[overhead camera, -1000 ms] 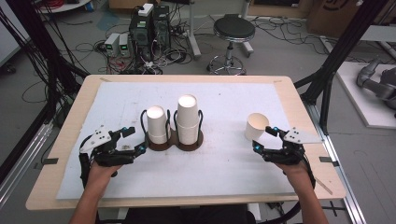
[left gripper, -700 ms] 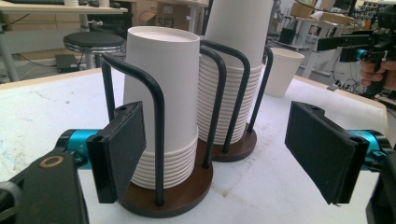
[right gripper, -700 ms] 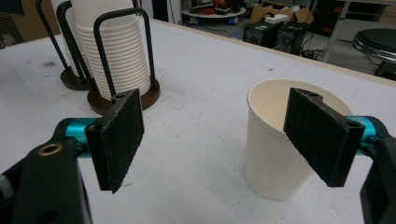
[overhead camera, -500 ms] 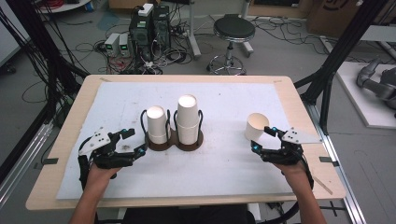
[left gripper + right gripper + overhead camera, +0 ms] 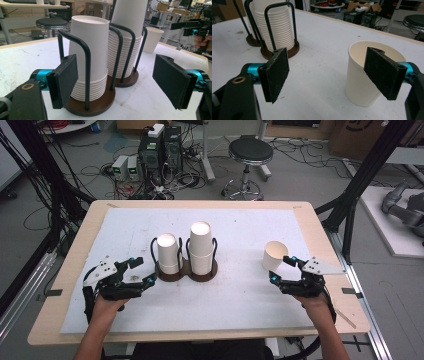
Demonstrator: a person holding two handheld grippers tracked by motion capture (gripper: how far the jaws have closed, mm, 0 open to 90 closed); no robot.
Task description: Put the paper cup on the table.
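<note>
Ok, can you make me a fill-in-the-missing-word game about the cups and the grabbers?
1. The single cup stands with its open end facing ____.
2. The stacked cups sit upside down in a ____ rack.
3. The jaws of the right gripper are ____.
4. The left gripper holds ____.

Missing words: up; black; open; nothing

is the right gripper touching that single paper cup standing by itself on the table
Cannot tell. In the right gripper view the right gripper is open, and one jaw overlaps the single cup near its rim with no gap visible; the high view is too coarse to settle it.
</note>
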